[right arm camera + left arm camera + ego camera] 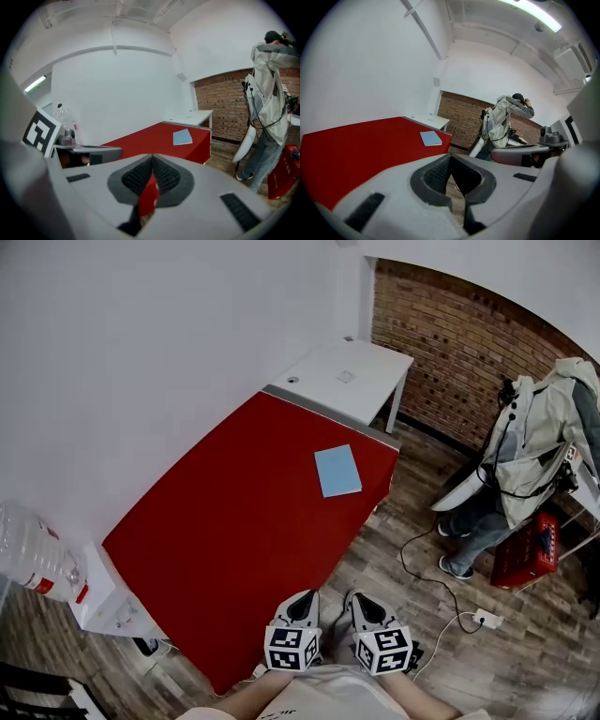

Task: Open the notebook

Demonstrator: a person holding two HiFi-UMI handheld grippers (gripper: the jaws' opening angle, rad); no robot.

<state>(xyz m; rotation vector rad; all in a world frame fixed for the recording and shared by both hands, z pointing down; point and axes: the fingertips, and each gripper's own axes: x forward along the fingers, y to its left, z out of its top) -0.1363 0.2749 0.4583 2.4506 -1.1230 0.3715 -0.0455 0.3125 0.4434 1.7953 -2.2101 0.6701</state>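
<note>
A light blue notebook [337,471] lies closed and flat on the red table [234,531], near its far right corner. It shows small in the left gripper view [431,138] and in the right gripper view [182,137]. Both grippers hang side by side off the table's near corner, close to the person's body and far from the notebook. My left gripper [302,601] has its jaws closed together with nothing between them. My right gripper [359,600] is likewise shut and empty.
A white desk [349,376] adjoins the red table's far end, against a brick wall [450,343]. A person in a light jacket [530,451] stands at the right beside a red crate [525,551]. A cable and power strip [486,619] lie on the wooden floor. A water bottle [33,554] stands at left.
</note>
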